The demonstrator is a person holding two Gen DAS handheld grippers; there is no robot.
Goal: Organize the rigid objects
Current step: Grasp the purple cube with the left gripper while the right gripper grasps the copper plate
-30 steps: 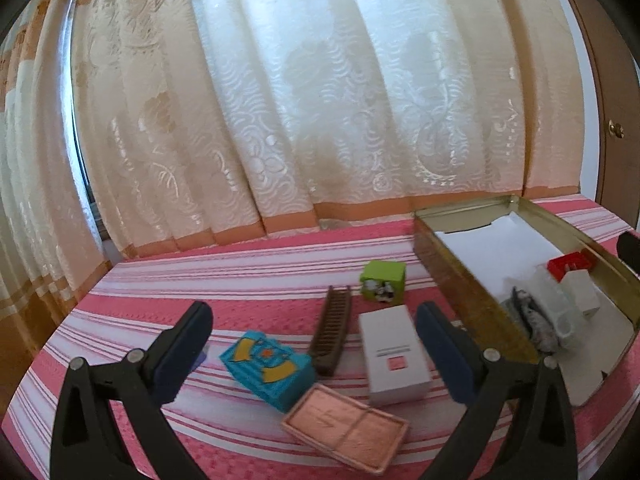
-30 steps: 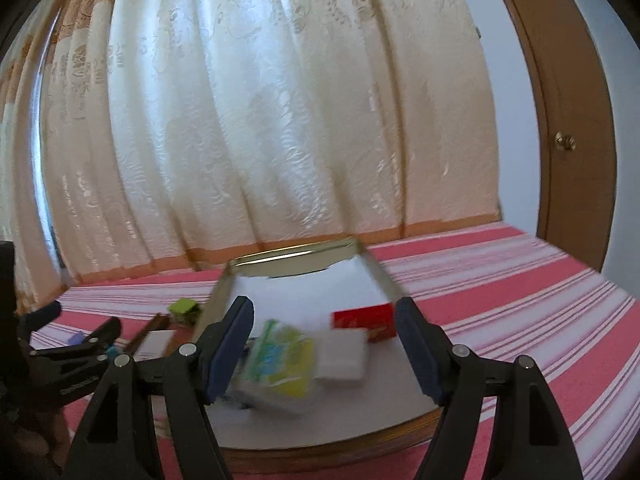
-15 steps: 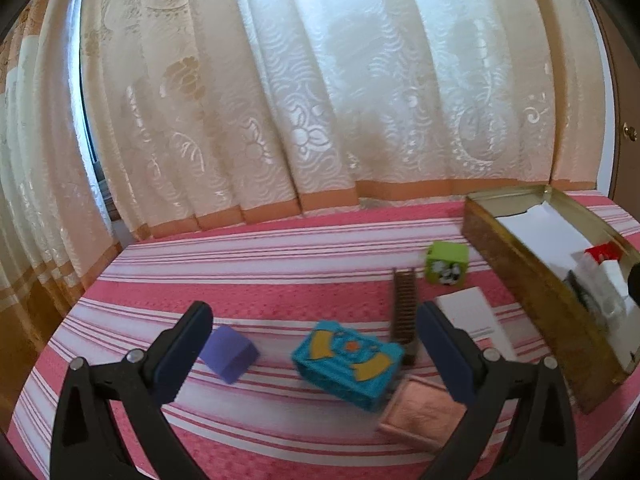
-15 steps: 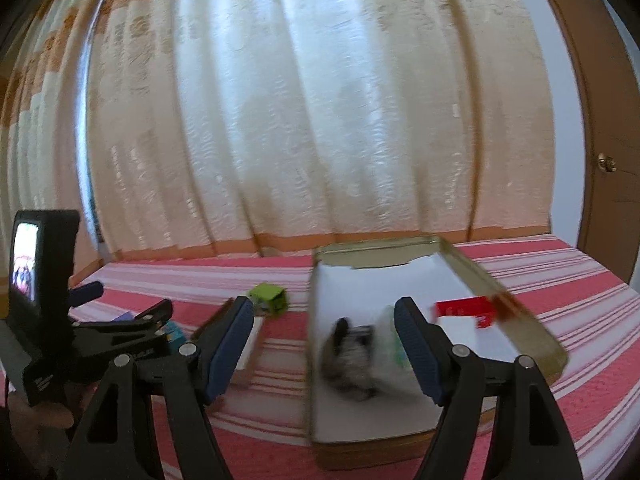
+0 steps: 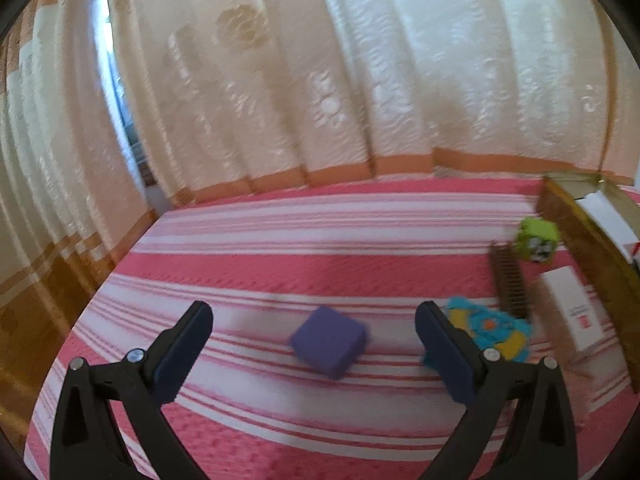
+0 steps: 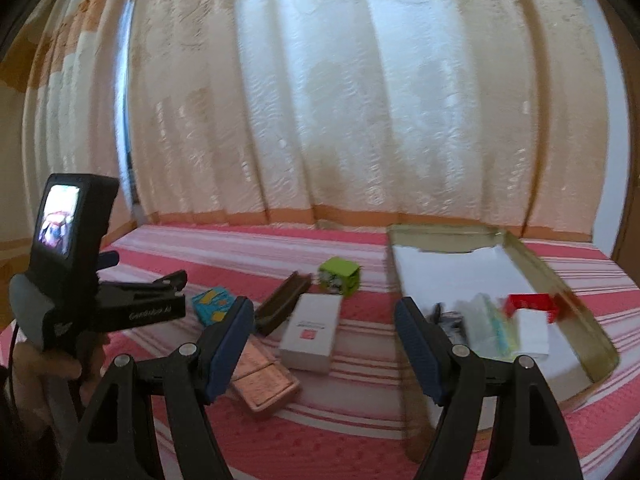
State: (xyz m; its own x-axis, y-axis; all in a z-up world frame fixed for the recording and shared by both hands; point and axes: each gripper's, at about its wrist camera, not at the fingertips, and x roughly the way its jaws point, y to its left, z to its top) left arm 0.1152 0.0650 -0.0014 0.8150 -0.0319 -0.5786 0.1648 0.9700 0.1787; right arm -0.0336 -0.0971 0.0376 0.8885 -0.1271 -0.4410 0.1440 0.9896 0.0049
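My left gripper [image 5: 314, 338] is open and empty above the striped bed cover, with a purple cube [image 5: 329, 341] lying between its fingers' line of sight. To its right lie a blue patterned box [image 5: 490, 332], a brown comb-like piece [image 5: 510, 282], a green cube [image 5: 537, 239] and a white box [image 5: 572, 316]. My right gripper [image 6: 324, 334] is open and empty, over the white box [image 6: 312, 330] and a copper-coloured case [image 6: 264, 384]. The gold tray [image 6: 560, 288] holds a red box [image 6: 530, 306], a white box and a clear packet.
A pink and white striped cover [image 5: 300, 248] spans the bed. Cream curtains [image 5: 320, 80] hang behind it. The left hand-held gripper body with its small screen [image 6: 60, 220] stands at the left of the right wrist view. A wooden door edge shows at the far right.
Both grippers swung left. The purple cube came to the centre of the left wrist view, and the tray slid to the right edge. The right gripper left the tray and now faces the loose objects.
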